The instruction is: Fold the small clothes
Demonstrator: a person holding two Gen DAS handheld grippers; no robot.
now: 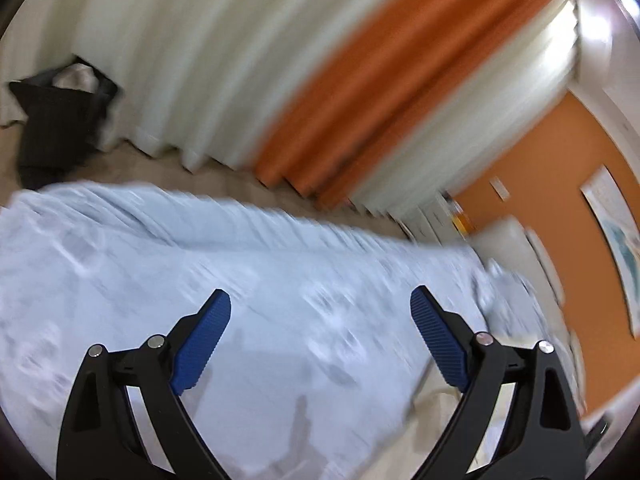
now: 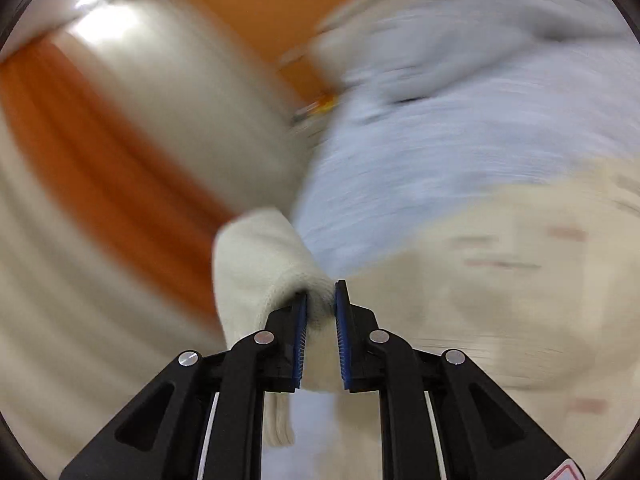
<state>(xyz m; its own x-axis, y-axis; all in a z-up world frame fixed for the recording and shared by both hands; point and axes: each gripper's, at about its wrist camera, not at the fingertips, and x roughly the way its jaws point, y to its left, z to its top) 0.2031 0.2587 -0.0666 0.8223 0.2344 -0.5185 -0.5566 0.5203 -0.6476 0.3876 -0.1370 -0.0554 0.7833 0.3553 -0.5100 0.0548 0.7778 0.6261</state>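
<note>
Your right gripper [image 2: 320,312] is clamped on the ribbed edge of a soft, light cream garment [image 2: 260,264] that droops toward seven o'clock, so pinch its thicker hem, while your left gripper [image 1: 320,336] hangs wide apart over the pale blue bedspread [image 1: 120,264].

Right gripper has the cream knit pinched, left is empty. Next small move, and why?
Probably bring the left gripper, open over the pale blue bedspread, toward the cream knit garment: the right gripper pinches only one bunched edge, so folding needs a second hold.
</note>
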